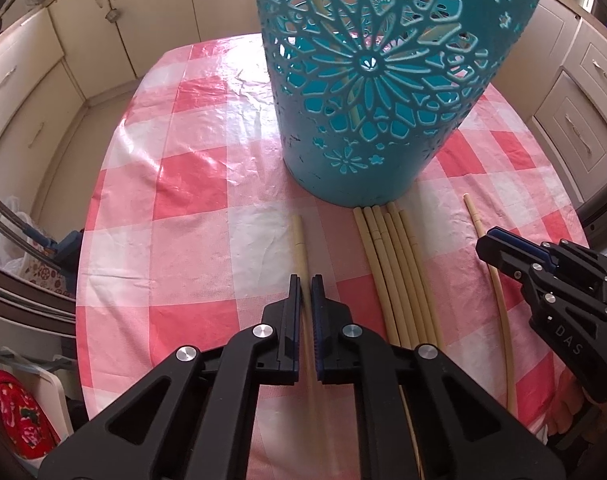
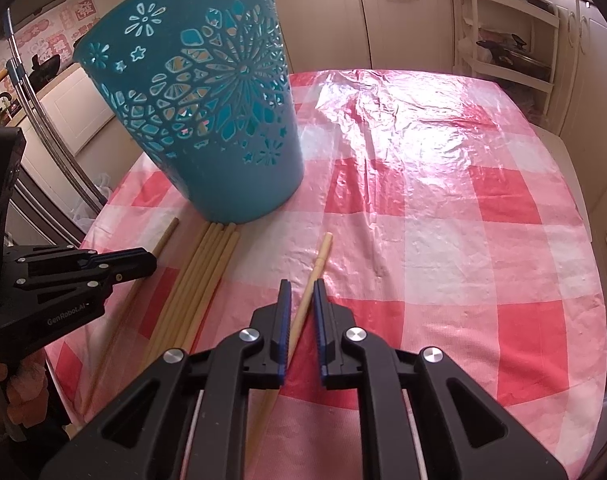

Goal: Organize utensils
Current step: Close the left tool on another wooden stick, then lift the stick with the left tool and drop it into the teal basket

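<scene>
A teal perforated basket point(image 1: 367, 80) stands on the red-and-white checked tablecloth; it also shows in the right wrist view point(image 2: 219, 120). Several pale chopsticks point(image 1: 391, 264) lie bundled in front of it, and show in the right wrist view point(image 2: 199, 280). My left gripper point(image 1: 306, 280) straddles a single chopstick point(image 1: 298, 240), jaws narrowly apart around it. My right gripper point(image 2: 302, 285) straddles another single chopstick point(image 2: 321, 256), jaws a little apart. The right gripper point(image 1: 491, 240) shows in the left wrist view over that chopstick point(image 1: 499, 296). The left gripper point(image 2: 147, 260) shows in the right wrist view.
Cream kitchen cabinets point(image 1: 31, 80) surround the table. The table's left edge point(image 1: 83, 280) drops to a floor with bags and a red item point(image 1: 19, 412). A white shelf rack point(image 2: 507, 28) stands behind the table on the right. The tablecloth point(image 2: 443, 200) stretches right of the basket.
</scene>
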Demonstrator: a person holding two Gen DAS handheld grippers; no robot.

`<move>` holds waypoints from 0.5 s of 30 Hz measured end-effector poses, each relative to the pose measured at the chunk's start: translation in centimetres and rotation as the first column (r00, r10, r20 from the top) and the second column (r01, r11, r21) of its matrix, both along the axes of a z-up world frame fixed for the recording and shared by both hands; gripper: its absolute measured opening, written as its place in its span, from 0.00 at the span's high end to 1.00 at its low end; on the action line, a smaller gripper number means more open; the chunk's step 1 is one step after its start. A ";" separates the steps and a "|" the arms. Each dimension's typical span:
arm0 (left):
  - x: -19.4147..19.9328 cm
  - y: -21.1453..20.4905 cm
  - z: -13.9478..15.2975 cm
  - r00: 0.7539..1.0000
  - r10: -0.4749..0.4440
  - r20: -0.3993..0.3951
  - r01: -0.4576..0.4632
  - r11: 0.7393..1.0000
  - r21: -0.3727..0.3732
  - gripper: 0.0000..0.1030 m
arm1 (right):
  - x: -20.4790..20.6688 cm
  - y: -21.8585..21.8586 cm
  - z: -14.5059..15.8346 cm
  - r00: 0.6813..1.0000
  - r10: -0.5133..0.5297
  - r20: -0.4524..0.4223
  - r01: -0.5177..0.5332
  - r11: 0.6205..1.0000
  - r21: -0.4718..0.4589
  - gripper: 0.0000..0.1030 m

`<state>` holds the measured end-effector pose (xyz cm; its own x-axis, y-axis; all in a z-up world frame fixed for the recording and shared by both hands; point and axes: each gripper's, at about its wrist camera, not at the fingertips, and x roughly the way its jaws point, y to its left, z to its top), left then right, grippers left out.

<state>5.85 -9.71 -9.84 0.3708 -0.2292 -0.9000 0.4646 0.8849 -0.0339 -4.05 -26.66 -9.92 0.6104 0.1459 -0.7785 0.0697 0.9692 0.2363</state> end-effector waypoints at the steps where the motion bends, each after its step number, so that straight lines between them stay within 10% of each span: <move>1: 0.0 0.2 0.2 1.000 0.001 0.000 -0.001 1.000 -0.006 0.95 | 0.1 0.0 0.0 1.000 0.001 0.001 -0.001 1.000 0.000 0.89; 8: -0.9 3.1 5.6 0.999 0.026 0.035 -0.021 0.989 -0.148 0.95 | 0.2 0.0 -0.1 1.000 0.003 0.007 -0.003 1.000 -0.006 0.89; 15: -1.5 4.1 16.8 0.979 0.052 0.198 0.019 0.940 -0.340 0.95 | 0.2 -0.1 -0.2 1.000 -0.002 0.007 0.002 1.000 0.004 0.88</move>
